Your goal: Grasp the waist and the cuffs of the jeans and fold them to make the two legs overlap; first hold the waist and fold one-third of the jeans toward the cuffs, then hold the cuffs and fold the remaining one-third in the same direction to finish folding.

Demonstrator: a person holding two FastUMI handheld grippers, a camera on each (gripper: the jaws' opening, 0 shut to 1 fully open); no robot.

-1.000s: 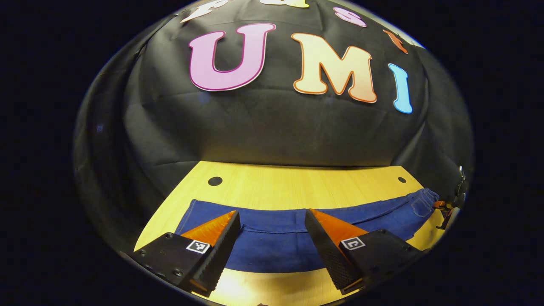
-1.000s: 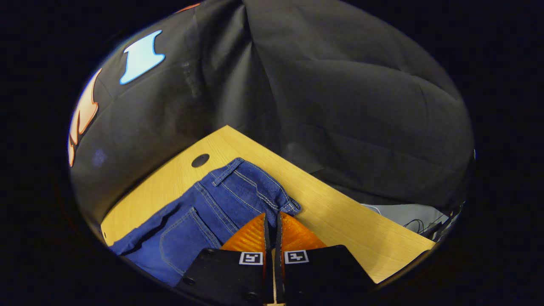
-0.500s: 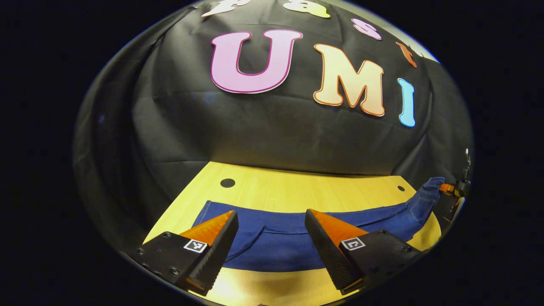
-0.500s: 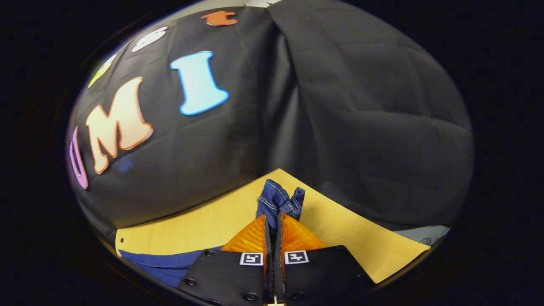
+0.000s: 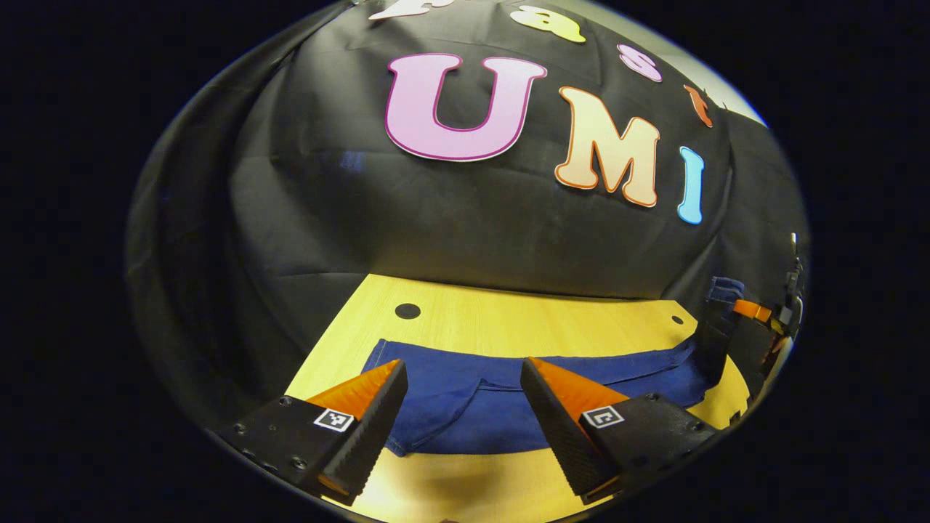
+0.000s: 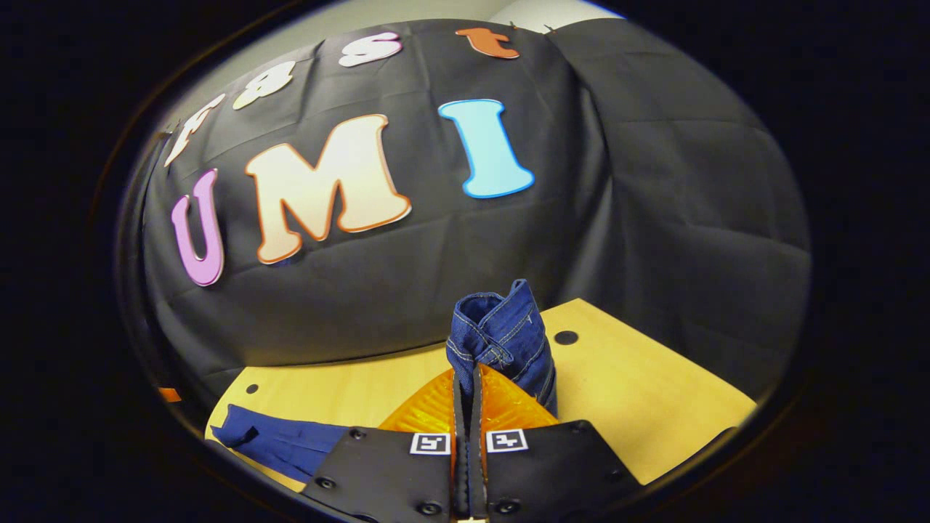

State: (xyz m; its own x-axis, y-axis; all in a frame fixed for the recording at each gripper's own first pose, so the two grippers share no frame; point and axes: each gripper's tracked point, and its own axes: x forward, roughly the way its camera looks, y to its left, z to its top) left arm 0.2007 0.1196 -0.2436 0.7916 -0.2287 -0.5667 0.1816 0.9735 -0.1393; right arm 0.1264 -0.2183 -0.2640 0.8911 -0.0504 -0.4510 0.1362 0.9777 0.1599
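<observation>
**Waist lifted, legs flat on counter**

The right tongs point(image 6: 468, 378) are closed on the waist point(image 6: 501, 330) of the jeans point(image 5: 508, 399), which is held up above the counter point(image 5: 508, 323). The left tongs point(image 5: 461, 381) are spread wide, nothing gripped, above the legs lying flat.
</observation>
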